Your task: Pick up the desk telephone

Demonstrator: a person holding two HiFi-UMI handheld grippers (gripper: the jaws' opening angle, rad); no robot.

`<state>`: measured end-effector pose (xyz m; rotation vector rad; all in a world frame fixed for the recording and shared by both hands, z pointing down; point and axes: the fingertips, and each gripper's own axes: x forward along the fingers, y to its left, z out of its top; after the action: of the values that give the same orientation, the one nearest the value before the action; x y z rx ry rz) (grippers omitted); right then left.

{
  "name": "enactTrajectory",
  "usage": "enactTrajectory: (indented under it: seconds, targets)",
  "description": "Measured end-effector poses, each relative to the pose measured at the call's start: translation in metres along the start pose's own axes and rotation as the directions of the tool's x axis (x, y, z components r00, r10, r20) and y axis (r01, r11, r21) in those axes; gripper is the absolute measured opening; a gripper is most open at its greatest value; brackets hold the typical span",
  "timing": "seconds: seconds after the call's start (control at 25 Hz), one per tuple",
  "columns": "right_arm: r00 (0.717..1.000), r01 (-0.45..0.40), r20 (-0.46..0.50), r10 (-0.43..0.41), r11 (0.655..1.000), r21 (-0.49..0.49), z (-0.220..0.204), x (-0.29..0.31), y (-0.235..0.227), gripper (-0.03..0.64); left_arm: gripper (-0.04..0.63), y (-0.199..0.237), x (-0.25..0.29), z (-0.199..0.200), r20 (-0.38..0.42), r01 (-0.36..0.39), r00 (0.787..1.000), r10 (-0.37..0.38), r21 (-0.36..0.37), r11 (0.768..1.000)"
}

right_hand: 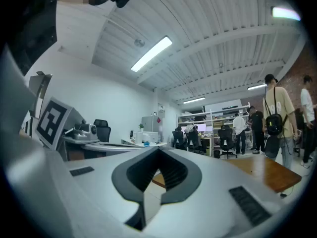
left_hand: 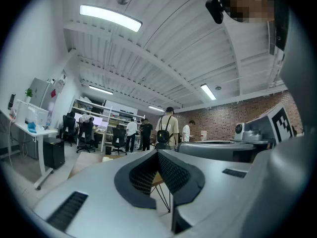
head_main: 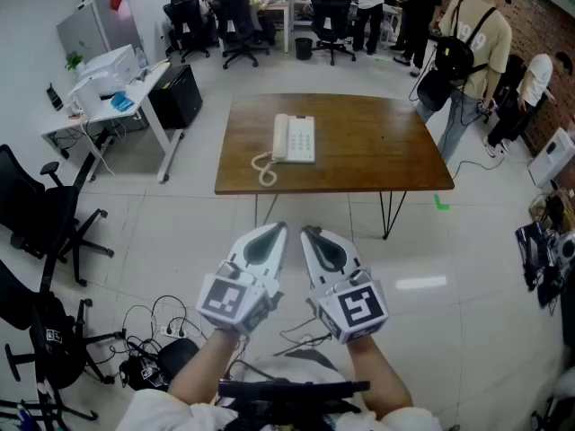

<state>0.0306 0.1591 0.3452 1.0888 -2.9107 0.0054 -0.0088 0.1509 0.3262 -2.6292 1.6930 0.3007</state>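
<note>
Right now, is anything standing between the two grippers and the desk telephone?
Nothing visible does. The left gripper and right gripper, both shut and empty, hang over the floor tiles, short of the table. The desk telephone lies alone on it, with its coiled cord trailing toward the near edge.

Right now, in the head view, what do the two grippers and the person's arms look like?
The left gripper and the right gripper match: pale grey shells that taper to a tip, each with a dark, ribbed, teardrop-shaped inset. Each carries a white cube printed with black square markers. The forearms are bare, and white sleeves show at the bottom edge.
</note>
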Motion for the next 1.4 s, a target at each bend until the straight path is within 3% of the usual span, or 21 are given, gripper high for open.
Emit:
enactTrajectory:
  seconds: [0.64, 1.4]
  targets:
    - [0.997, -0.078, 0.027, 0.077, 0.995, 0.055, -0.002, 0.005, -0.058, 0.003, 0.0, -0.009, 0.064, -0.011, -0.002, -0.064, 0.998, 0.064, 0.023, 0.998]
    - [0.998, -0.066, -0.003, 0.066, 0.997, 0.047, -0.022, 0.032, -0.099, 0.003, 0.0, 0.013, 0.106, -0.034, 0.002, -0.079, 0.997, 0.079, -0.001, 0.997]
